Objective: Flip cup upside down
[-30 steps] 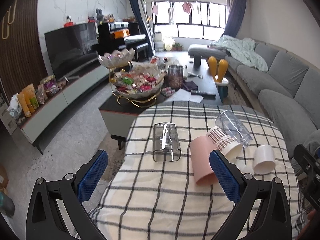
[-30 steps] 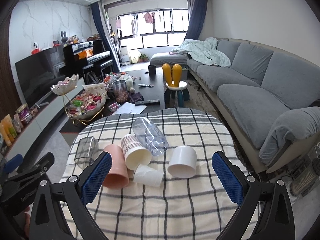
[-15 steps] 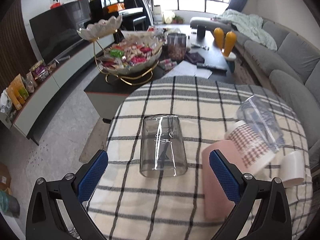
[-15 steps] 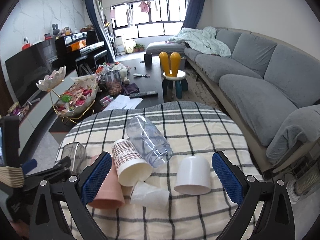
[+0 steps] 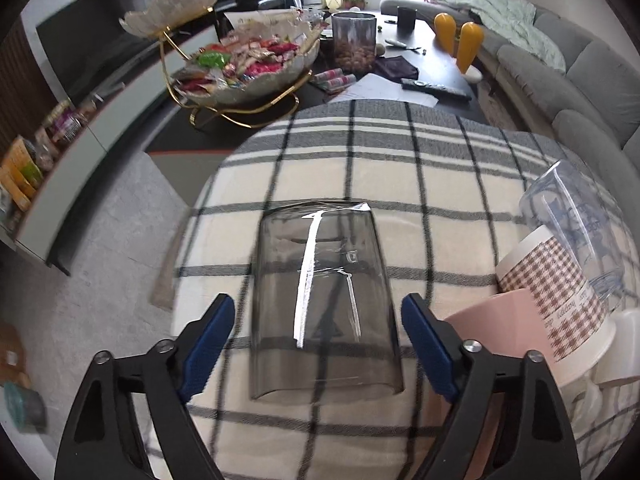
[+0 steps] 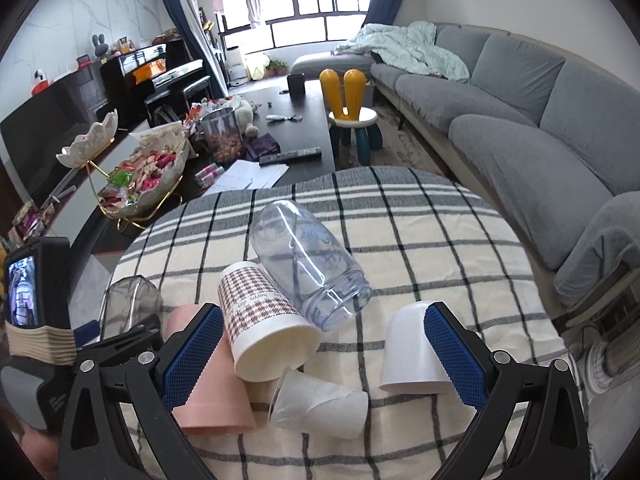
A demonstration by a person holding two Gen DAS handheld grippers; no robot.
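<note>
A smoky grey see-through cup (image 5: 324,300) lies on its side on the checked tablecloth (image 5: 420,184), mouth toward me. My left gripper (image 5: 318,344) is open, its blue pads on either side of the cup's mouth end, not touching. The cup also shows at the left of the right wrist view (image 6: 130,306). My right gripper (image 6: 324,356) is open and empty above a pile of cups lying on their sides: a houndstooth cup (image 6: 268,324), a clear bluish cup (image 6: 312,268), a pink cup (image 6: 208,384), a small frosted cup (image 6: 316,404) and a white cup (image 6: 412,352).
The pink cup (image 5: 500,344) and houndstooth cup (image 5: 560,292) lie just right of the left gripper. The table edge drops to the floor on the left. Behind it stand a coffee table with a snack bowl (image 5: 248,68), and a grey sofa (image 6: 520,120) on the right.
My left gripper has moved forward and down, so the grey cup now lies between its open fingers. My right gripper has moved slightly closer to the pile of cups.
</note>
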